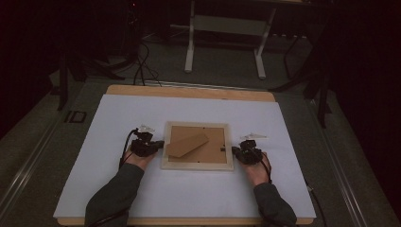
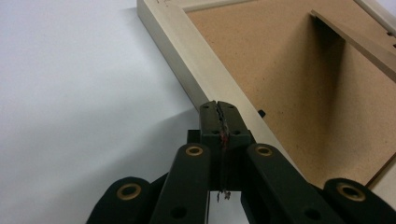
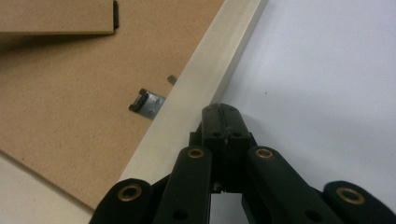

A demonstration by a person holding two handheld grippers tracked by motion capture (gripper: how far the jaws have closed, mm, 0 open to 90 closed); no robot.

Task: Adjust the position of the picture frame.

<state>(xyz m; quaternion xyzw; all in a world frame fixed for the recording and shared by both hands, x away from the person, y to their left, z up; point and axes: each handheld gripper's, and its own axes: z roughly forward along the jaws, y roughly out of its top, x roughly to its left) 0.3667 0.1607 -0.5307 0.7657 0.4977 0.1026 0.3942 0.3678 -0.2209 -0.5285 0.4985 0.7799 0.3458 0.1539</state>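
A picture frame (image 1: 197, 145) lies face down at the middle of the white board (image 1: 118, 123), its brown backing up and its fold-out stand (image 1: 187, 144) angled across that backing. I flank it with both hands: my left gripper (image 1: 158, 144) at the frame's left rail, my right gripper (image 1: 235, 150) at its right rail. Both pairs of jaws are pressed together with nothing between them.

In the left gripper view, my closed tips (image 2: 219, 112) sit right at the pale wooden rail (image 2: 196, 65), the backing board (image 2: 299, 88) beyond and to the right of them. In the right gripper view, my closed tips (image 3: 220, 116) meet the outer edge of the opposite rail (image 3: 205, 88), and a small metal clip (image 3: 147, 102) sits just inside that rail on the backing. Whether either tip actually presses the wood or only hovers at it, I cannot say from these angles.

The frame's long axis runs left to right between my hands, so both are about equally near it; the clip is the right hand's to reach, inward across the rail. Bare white board lies open on every side of the frame, and the table's wooden edge (image 1: 189, 91) is well apart at the far side. I judge the next move turns on crossing a rail to the backing.
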